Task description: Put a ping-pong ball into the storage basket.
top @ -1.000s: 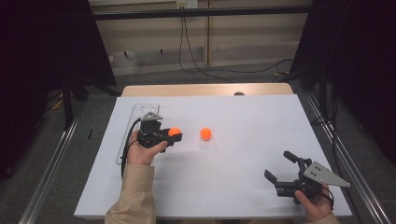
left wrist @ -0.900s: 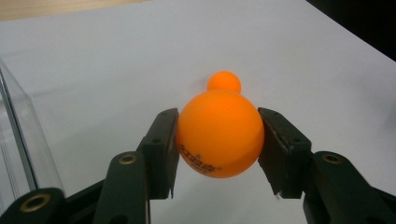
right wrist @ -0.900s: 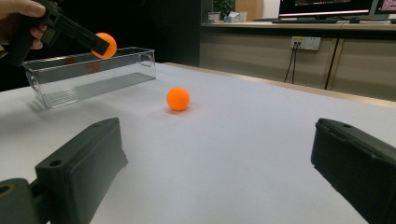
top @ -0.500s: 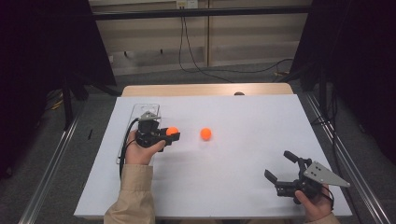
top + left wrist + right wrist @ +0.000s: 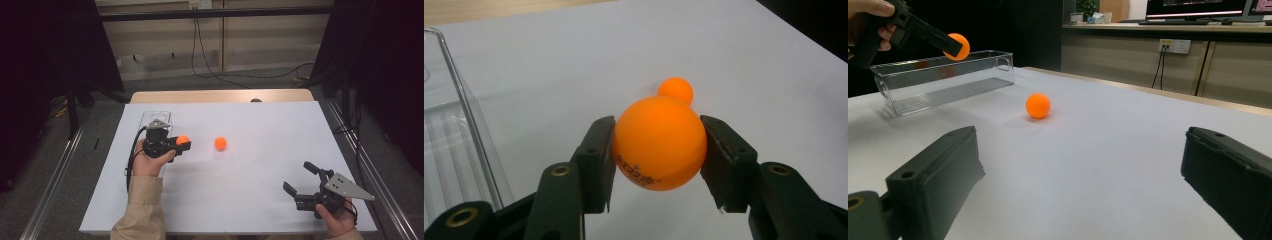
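one ball (image 5: 659, 144) clamped — left gripper (image 5: 181, 144) raised.

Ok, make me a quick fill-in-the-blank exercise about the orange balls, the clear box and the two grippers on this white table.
1. The left gripper is shut on one small ____ ball.
2. The second small orange ball rests on the ____ table.
3. The clear plastic box contains ____ balls.
4. The right gripper has its jaws ____.

Missing words: orange; white; no; open
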`<state>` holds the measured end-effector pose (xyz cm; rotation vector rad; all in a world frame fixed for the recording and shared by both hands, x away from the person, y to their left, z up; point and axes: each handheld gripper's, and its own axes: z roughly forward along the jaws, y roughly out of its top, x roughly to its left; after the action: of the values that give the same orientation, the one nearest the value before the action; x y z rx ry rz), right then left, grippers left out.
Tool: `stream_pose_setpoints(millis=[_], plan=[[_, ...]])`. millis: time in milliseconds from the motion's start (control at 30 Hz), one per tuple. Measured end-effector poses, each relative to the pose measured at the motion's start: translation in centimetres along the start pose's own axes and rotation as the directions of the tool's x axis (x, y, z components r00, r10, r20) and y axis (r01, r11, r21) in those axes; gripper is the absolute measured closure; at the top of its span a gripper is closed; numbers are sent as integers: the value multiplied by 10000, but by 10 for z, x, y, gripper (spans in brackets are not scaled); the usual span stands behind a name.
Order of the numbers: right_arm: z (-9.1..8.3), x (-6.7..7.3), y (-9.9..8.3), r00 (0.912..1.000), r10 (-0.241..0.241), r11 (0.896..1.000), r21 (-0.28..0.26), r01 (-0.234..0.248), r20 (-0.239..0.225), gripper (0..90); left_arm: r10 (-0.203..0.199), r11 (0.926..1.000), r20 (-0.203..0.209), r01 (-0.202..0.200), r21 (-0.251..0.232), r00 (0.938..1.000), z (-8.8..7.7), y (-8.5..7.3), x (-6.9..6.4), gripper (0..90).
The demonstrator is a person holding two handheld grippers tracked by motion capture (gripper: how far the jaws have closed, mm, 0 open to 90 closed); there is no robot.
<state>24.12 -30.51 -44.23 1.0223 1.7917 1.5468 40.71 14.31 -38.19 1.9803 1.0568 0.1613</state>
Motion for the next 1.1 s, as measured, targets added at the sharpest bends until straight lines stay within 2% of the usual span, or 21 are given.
stream_pose_setpoints(millis=[1100], plan=[[0,0,0,10000,-11,10000,3,11,-24,18,-237,9995,-497,227,-216,9985,-9,-2,11,509]])
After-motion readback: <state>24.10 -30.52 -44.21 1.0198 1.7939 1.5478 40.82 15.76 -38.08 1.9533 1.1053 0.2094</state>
